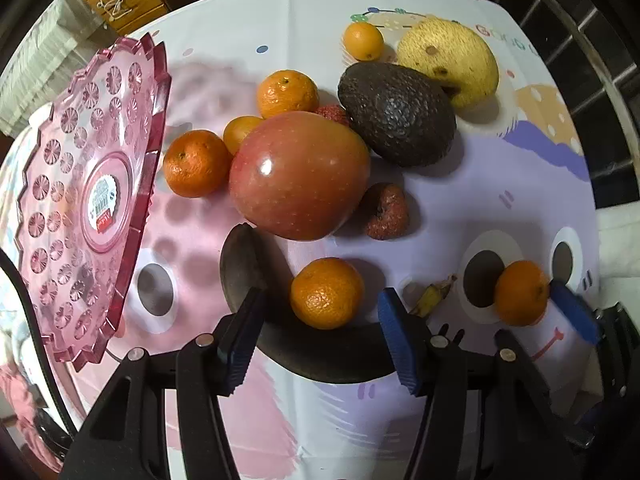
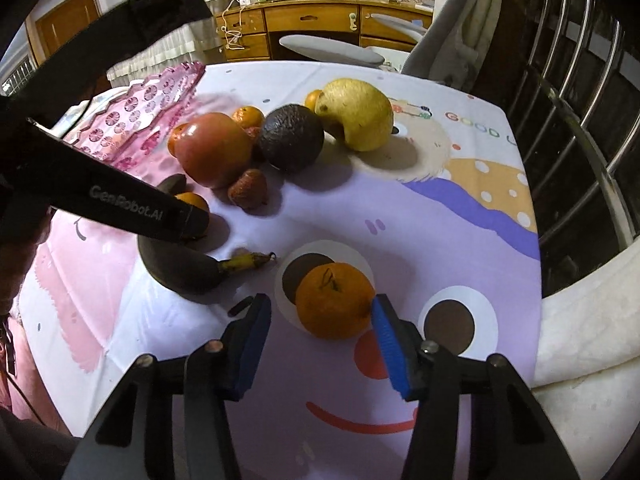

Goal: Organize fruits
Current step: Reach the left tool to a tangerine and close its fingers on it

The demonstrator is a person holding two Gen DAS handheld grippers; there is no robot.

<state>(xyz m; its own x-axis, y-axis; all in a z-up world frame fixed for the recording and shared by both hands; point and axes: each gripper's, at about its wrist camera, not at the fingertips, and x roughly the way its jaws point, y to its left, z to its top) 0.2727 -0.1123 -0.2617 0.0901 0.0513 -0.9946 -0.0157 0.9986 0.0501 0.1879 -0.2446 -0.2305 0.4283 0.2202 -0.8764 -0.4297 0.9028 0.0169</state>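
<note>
Fruits lie on a cartoon-print tablecloth. My left gripper is open around a mandarin, just above a dark, overripe banana. My right gripper is open around another mandarin, whose right side touches the blue pad; that mandarin also shows in the left wrist view. A red apple, an avocado, a yellow pear, lychees and more mandarins cluster further on. A pink plastic plate lies left of the pile.
A wooden desk with drawers and a white chair stand beyond the table's far edge. A metal railing runs along the right. The left gripper's black body crosses the right wrist view on the left.
</note>
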